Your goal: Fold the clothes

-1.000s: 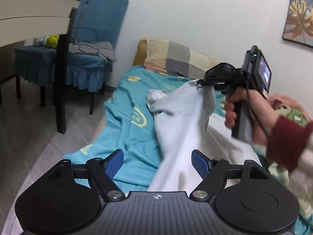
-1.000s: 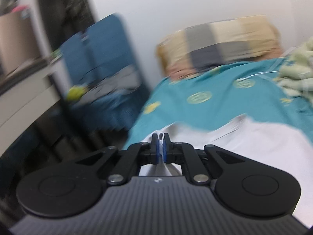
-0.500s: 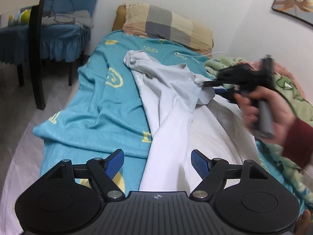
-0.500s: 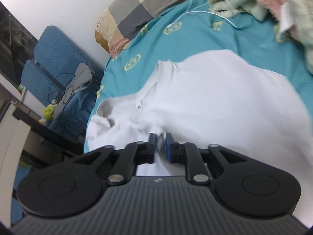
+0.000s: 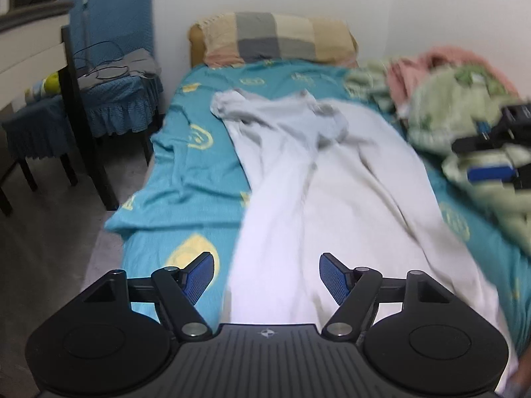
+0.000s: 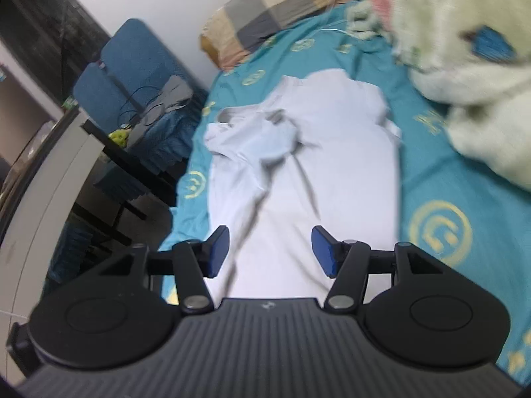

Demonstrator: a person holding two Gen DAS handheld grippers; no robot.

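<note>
A white shirt (image 5: pixel 332 192) lies lengthwise on the teal bed sheet (image 5: pixel 186 172), its far end bunched and folded over itself. It also shows in the right wrist view (image 6: pixel 308 172). My left gripper (image 5: pixel 265 280) is open and empty above the shirt's near end. My right gripper (image 6: pixel 270 255) is open and empty above the shirt's near part. The right gripper also shows at the right edge of the left wrist view (image 5: pixel 491 152), over the green blanket.
A checked pillow (image 5: pixel 275 38) lies at the head of the bed. A heap of green and pink blankets (image 5: pixel 464 99) fills the right side. Blue-covered chairs (image 5: pixel 113 66) and a dark-legged table (image 5: pixel 79 106) stand left of the bed, on the grey floor.
My right gripper opened and let go of the shirt, then drew back to the right. The shirt dropped and now lies on the bed. My left gripper stayed open.
</note>
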